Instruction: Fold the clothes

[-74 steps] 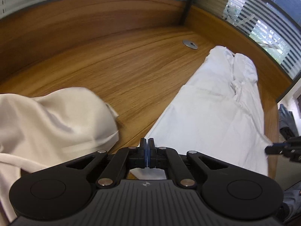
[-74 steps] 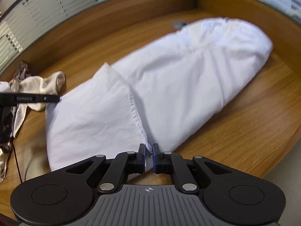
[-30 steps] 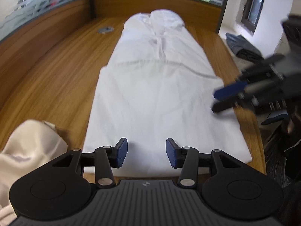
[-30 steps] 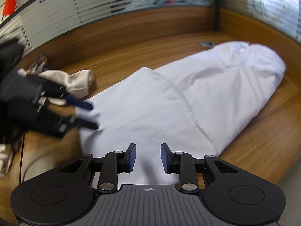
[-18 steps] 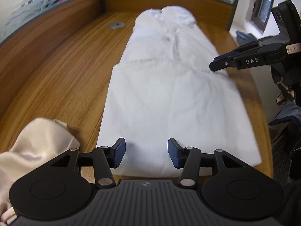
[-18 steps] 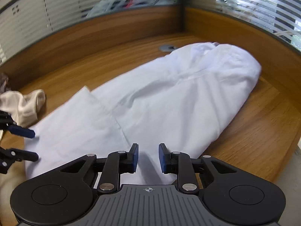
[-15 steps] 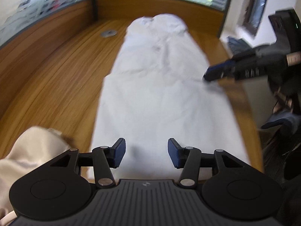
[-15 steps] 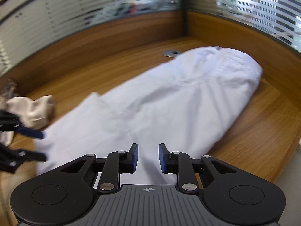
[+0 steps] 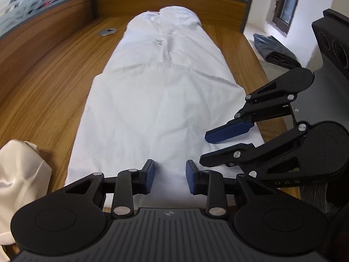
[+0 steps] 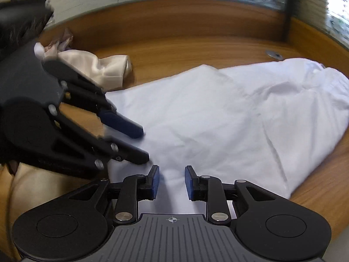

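A white garment point(image 9: 161, 100) lies folded lengthwise along the wooden desk point(image 9: 43, 83), its collar end far away. My left gripper point(image 9: 170, 175) stands open just above the garment's near hem, nothing between its blue pads. The right gripper point(image 9: 210, 145) comes in from the right at the same hem, open. In the right wrist view the white garment point(image 10: 229, 122) spreads to the right, my right gripper point(image 10: 171, 180) is open over its near edge, and the left gripper point(image 10: 142, 145) hovers open close at the left.
A cream cloth point(image 9: 19, 179) is bunched at the desk's left near corner, also the cream cloth point(image 10: 102, 67) in the right wrist view. A metal cable grommet point(image 9: 106, 31) sits far left. Wooden partitions with glass ring the desk. A dark garment point(image 9: 272, 50) lies on the floor right.
Both grippers went from shut to open and have come together at the garment's near hem. The right gripper dropped from the garment's middle toward the near edge, close beside the left.
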Action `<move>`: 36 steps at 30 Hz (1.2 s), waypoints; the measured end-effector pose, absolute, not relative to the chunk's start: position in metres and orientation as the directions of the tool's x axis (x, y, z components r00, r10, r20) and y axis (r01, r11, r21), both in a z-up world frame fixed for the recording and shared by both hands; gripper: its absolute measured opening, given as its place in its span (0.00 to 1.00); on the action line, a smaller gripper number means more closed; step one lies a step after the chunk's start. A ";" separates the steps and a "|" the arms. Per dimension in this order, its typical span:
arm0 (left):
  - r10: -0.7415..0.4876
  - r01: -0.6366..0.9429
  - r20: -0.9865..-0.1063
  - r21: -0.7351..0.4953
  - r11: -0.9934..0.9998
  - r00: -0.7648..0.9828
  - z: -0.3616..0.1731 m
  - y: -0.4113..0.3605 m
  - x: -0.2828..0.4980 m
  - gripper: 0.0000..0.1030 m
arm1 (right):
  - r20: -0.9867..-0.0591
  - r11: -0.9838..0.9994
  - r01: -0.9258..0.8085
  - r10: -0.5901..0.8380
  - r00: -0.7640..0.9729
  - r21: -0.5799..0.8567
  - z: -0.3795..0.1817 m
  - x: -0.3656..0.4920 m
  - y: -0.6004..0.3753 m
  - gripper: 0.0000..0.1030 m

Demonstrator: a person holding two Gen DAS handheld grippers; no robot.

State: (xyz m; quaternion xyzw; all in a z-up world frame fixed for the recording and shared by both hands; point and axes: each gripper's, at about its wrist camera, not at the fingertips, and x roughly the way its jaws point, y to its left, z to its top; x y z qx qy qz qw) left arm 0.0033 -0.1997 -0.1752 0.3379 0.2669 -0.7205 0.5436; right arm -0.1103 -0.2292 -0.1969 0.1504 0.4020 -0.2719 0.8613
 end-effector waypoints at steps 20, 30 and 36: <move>-0.640 0.944 -0.756 0.093 -0.317 -0.141 -0.162 -0.181 0.040 0.75 | -0.785 0.867 0.477 -0.391 0.480 -0.140 -0.199 -0.117 -0.162 0.35; -0.679 0.747 -0.707 0.339 -0.572 -0.199 -0.192 -0.160 -0.010 0.78 | -0.738 0.842 0.505 -0.460 0.494 -0.187 -0.160 -0.119 -0.157 0.08; -0.728 0.666 -0.671 0.482 -0.570 -0.138 -0.214 -0.166 -0.008 0.49 | -0.732 0.830 0.529 -0.469 0.494 -0.175 -0.146 -0.125 -0.164 0.08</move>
